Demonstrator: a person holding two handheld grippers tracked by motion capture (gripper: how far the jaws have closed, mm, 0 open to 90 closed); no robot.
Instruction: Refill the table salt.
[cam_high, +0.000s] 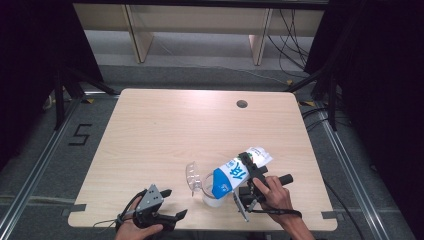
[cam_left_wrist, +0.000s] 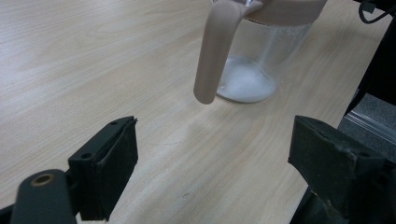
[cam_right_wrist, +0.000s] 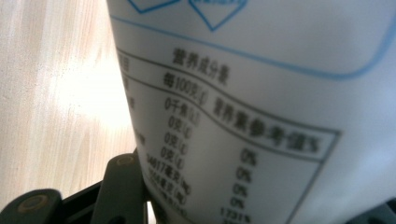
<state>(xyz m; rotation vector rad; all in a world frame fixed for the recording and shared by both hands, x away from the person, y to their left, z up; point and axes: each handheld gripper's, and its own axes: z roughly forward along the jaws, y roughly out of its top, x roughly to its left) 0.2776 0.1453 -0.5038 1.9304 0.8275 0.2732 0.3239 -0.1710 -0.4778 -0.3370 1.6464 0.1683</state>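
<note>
1. High view: right gripper (cam_high: 248, 176) clamped on a blue-and-white bag (cam_high: 239, 171), tipped with its low end over the jug (cam_high: 212, 192). Jug sits near the table's (cam_high: 165, 130) front edge, about 5 o'clock from table centre; clear lid (cam_high: 192, 176) flipped up at the jug's 10 o'clock.
2. Left gripper view: jug has a beige handle (cam_left_wrist: 214, 51) and a thin layer of white powder (cam_left_wrist: 246, 86) at the bottom.
3. Risk: the bag's mouth may miss the rim and scatter powder over the table, likely if the tilt steepens quickly or the soft bag buckles in the grip.
4. Risk: nothing steadies the jug; a nudge from the bag could slide or tip it, being so near the edge.
5. Right hand (cam_high: 274, 196) at the jug's 3 o'clock, gripper reaching toward 11 o'clock. Right gripper view: jaws pinch the printed bag (cam_right_wrist: 261, 116).
6. Left gripper (cam_high: 167, 205) rests low at the jug's 8 o'clock, jaws apart, empty, pointing toward the jug.
</note>
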